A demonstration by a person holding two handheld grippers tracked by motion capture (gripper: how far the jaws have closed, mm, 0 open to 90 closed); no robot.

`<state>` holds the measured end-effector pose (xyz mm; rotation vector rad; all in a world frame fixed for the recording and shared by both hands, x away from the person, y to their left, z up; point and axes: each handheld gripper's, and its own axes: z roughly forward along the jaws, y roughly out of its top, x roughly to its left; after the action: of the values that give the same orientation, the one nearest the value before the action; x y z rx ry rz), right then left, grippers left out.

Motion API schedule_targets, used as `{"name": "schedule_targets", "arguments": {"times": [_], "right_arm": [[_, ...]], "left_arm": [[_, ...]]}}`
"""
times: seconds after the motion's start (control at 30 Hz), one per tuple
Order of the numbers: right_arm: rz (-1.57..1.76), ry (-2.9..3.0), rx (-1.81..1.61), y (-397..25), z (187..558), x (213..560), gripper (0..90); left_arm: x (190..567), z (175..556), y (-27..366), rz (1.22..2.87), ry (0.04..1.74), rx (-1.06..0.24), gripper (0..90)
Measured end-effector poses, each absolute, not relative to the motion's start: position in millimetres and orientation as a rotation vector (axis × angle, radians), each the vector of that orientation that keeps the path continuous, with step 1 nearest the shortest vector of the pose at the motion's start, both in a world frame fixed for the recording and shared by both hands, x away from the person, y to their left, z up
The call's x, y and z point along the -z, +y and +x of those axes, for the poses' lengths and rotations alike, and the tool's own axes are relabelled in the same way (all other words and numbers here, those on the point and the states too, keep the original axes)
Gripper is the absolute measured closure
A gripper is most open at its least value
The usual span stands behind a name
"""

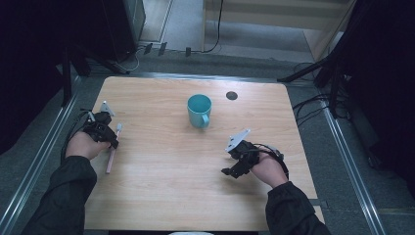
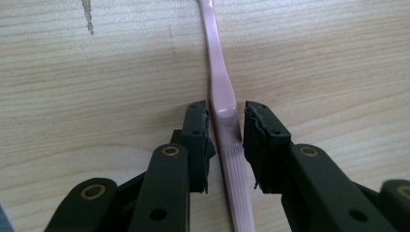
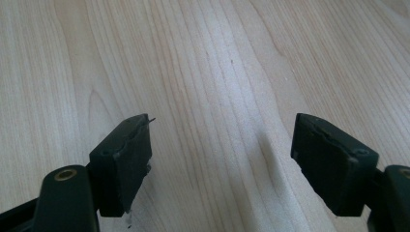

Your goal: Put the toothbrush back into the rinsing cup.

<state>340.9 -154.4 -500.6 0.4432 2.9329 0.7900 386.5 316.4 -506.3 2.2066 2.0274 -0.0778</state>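
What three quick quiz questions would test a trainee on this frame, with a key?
1. True or false: the left gripper has its jaws either side of the toothbrush.
2. Which is wide open over bare table? A) left gripper B) right gripper C) both
3. Fill in: the mug stands near the table's ____ edge.

Key:
1. True; the jaws flank the pink handle, though whether they already pinch it cannot be told.
2. B; nothing lies between its jaws.
3. Far; it is upright, apart from both grippers, with a small dark disc to its right.
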Motion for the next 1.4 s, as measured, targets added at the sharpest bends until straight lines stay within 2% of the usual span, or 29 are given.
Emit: {"name": "schedule_targets", "arguments": {"times": [0.2, 0.37, 0.6, 1.4], "right_arm": [[0.452, 2.938, -0.779, -154, 341, 501, 22.6], [0.439, 2.931, -0.778, -154, 340, 501, 22.6], [0.444, 2.932, -0.768, -154, 340, 501, 22.6], [0.447, 2.937, -0.768, -155, 341, 501, 22.6]], "left_arm": [[506, 385, 315, 2.2, 2.031, 0.064, 71.8], [506, 384, 306, 2.257, 2.037, 0.026, 77.4], [506, 383, 302, 2.255, 2.055, 0.004, 78.6], [503, 385, 311, 2.209, 2.033, 0.094, 79.3]]}}
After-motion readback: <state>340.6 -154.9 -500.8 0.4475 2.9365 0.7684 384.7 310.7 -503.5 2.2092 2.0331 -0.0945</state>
